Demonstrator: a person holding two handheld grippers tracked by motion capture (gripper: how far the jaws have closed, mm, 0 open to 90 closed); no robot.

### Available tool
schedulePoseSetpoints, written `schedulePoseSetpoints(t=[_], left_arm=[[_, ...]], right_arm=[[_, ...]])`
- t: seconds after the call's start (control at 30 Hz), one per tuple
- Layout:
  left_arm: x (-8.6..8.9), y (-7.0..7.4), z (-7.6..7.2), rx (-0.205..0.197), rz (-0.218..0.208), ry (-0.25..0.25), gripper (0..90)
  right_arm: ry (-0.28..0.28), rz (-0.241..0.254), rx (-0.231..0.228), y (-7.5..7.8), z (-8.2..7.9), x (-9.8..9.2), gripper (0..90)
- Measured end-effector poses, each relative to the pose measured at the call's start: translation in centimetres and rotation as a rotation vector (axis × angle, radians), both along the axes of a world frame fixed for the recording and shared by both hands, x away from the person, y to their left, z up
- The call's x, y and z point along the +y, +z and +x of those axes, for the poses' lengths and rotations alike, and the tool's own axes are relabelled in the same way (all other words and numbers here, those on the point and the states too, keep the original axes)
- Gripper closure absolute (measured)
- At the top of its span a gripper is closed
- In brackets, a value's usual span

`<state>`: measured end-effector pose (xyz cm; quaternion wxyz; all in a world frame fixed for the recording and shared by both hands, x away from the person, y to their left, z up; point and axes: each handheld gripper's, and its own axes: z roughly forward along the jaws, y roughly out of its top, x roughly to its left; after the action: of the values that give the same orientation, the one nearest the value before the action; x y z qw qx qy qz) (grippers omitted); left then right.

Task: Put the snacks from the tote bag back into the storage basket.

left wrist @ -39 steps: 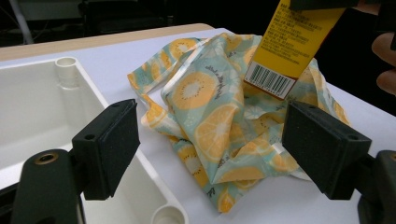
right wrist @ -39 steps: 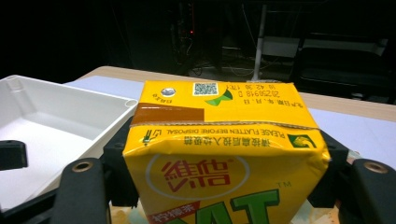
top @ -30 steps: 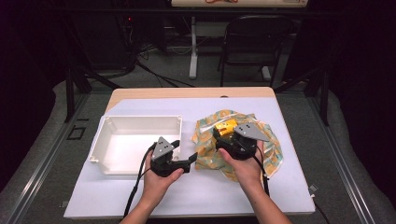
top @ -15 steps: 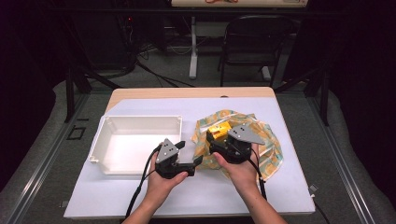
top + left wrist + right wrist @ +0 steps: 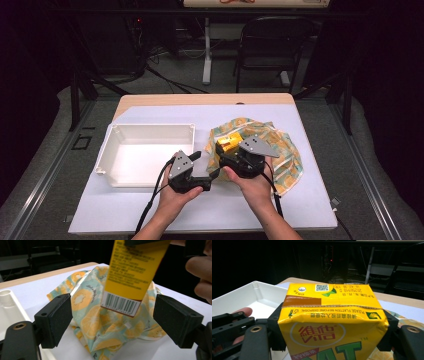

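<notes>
Both hands shifted left; right gripper (image 5: pixel 332 340) clamps yellow carton (image 5: pixel 332 325), printed "PLEASE FLATTEN BEFORE DISPOSAL", barcode below; left gripper (image 5: pixel 120 322) spread, empty, facing the carton and fruit-print cloth (image 5: pixel 87 315).

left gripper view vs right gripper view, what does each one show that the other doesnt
Left gripper view: the barcode on the yellow carton's lower end, most of the fruit-print cloth bunched under it, and the left hand-held gripper with jaws standing open, apart from the carton.

Right gripper view: the carton's top face with its QR code, the brown seal strip, and the right hand-held gripper shut on the carton's sides.

Both: the yellow carton, the white tray, the table.
</notes>
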<state>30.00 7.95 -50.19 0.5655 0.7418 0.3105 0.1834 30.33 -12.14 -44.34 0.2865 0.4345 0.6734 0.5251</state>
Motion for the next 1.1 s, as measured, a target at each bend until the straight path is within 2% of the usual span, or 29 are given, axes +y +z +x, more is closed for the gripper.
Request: schedulePoseSetpoints(t=[0.03, 0.2, 0.4, 0.5, 0.57, 0.6, 0.7, 0.73, 0.8, 0.83, 0.87, 1.1], left_arm=[[0.0, 0.0, 0.0, 0.007, -0.007, -0.022, 16.1], [-0.1, 0.0, 0.0, 0.000, -0.024, -0.037, 17.5], [-0.2, 0.1, -0.2, -0.006, -0.020, -0.040, 19.1], [-0.3, 0.1, -0.2, -0.013, -0.037, -0.039, 23.2], [-0.2, 0.1, -0.2, -0.008, -0.040, -0.058, 24.5], [-0.3, 0.1, -0.3, -0.018, -0.035, -0.042, 25.8], [-0.3, 0.2, -0.4, -0.008, -0.034, -0.053, 24.9], [-0.3, 0.2, -0.3, -0.005, -0.042, -0.042, 22.6], [-0.2, 0.2, -0.3, -0.009, -0.047, -0.040, 24.7], [-0.1, 0.3, -0.3, -0.017, -0.046, -0.041, 24.7], [0.0, 0.3, -0.4, -0.029, -0.047, -0.036, 29.5], [0.0, 0.4, -0.6, -0.056, -0.044, -0.008, 29.8]], right_arm=[[0.003, -0.002, 0.002, 0.0, -0.1, 0.1, 29.1], [0.021, -0.006, 0.001, 0.1, -0.4, 0.5, 29.1], [0.042, -0.002, 0.004, 0.2, -0.9, 1.2, 29.1], [0.060, -0.005, 0.008, 0.2, -1.3, 1.7, 29.1], [0.063, -0.004, 0.010, 0.2, -1.4, 1.9, 29.1], [0.073, -0.007, 0.011, 0.2, -1.6, 2.1, 29.1], [0.079, -0.007, 0.006, 0.2, -1.7, 2.3, 29.1], [0.085, -0.004, 0.008, 0.2, -1.9, 2.5, 29.1], [0.085, -0.005, 0.006, 0.2, -1.9, 2.6, 29.1], [0.091, -0.004, 0.008, 0.2, -2.0, 2.7, 29.1], [0.097, -0.010, 0.008, 0.2, -2.1, 2.9, 29.1], [0.108, -0.009, 0.011, 0.3, -2.4, 3.3, 29.1]])
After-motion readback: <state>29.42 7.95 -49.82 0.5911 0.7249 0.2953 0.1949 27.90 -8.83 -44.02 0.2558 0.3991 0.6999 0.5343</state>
